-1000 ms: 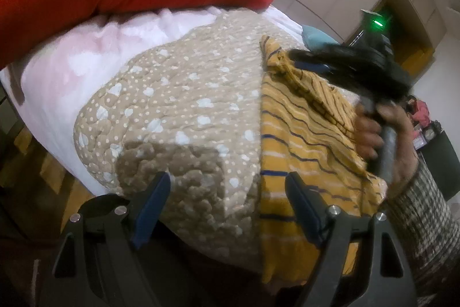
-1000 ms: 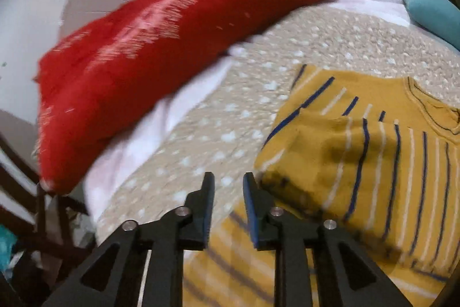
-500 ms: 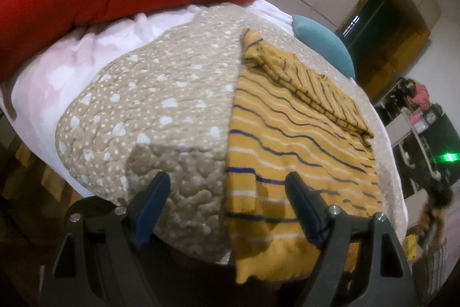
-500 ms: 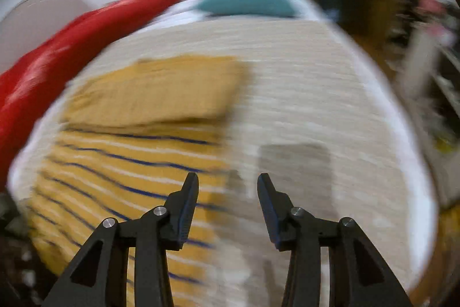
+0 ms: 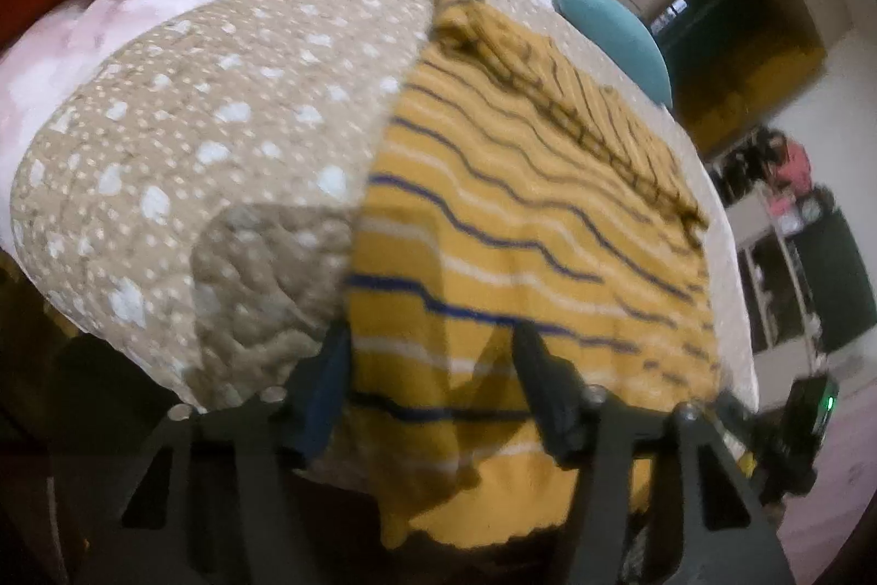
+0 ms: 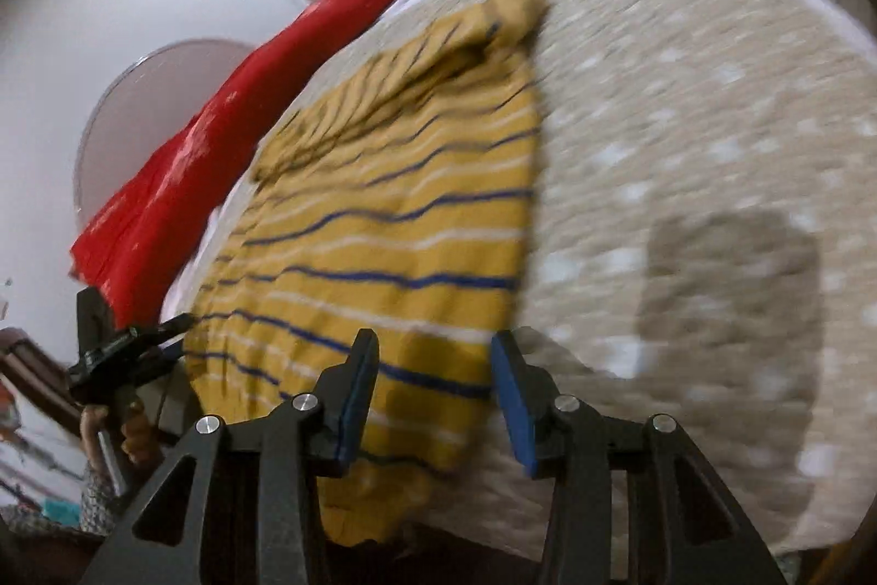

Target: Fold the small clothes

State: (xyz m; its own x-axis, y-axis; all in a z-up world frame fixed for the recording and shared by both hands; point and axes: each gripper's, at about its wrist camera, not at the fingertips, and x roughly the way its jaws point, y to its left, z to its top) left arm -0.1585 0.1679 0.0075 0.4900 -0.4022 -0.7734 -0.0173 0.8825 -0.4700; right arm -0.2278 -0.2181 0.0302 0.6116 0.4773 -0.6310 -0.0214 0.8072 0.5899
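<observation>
Jaws of the left gripper [image 5: 427,382] have just been closing, yet stand released, with the hem of the striped yellow shirt [image 5: 520,223] between them and no pad pressing it. Jaws of the right gripper [image 6: 433,398] have opened after its swing back to the near edge of the bed [image 6: 712,119], and straddle the other hem corner, also released. I judge both corners are about to be pinched for the next fold. Motion blur hides whether any pad touches cloth; the hem's lowest part hangs out of view.
</observation>
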